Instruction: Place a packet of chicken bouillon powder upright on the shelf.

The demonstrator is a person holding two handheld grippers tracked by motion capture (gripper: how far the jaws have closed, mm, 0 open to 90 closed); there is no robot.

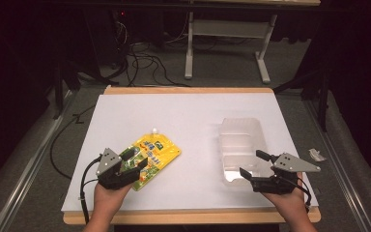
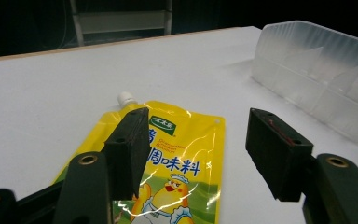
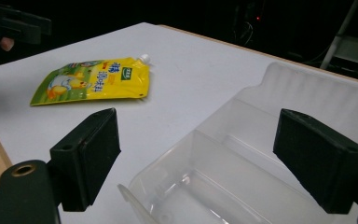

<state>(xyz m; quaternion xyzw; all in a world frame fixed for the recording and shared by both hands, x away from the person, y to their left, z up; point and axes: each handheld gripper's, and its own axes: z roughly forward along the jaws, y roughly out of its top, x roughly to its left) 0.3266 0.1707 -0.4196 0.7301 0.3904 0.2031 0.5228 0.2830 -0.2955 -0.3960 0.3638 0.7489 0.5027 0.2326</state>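
Observation:
A yellow spouted pouch (image 1: 157,152) with a cartoon chick lies flat on the white table (image 1: 183,116), its white cap pointing away. My left gripper (image 1: 136,162) hovers over the pouch's near end with its jaws open. In the left gripper view the pouch (image 2: 182,149) lies below and between the spread jaws of the left gripper (image 2: 198,121), untouched. My right gripper (image 1: 254,164) stands open at the near end of a clear plastic container (image 1: 241,140). In the right gripper view the right gripper (image 3: 198,126) has its jaws wide apart above the container (image 3: 242,163), and the pouch (image 3: 93,79) lies at the far left.
The container (image 2: 317,84) has dividers inside and nothing in it. The table's wooden front edge (image 1: 188,217) runs just below both hands. Beyond the table are dark floor, cables and a grey stand (image 1: 227,43). The left gripper and a hand (image 3: 9,28) appear at the top left of the right gripper view.

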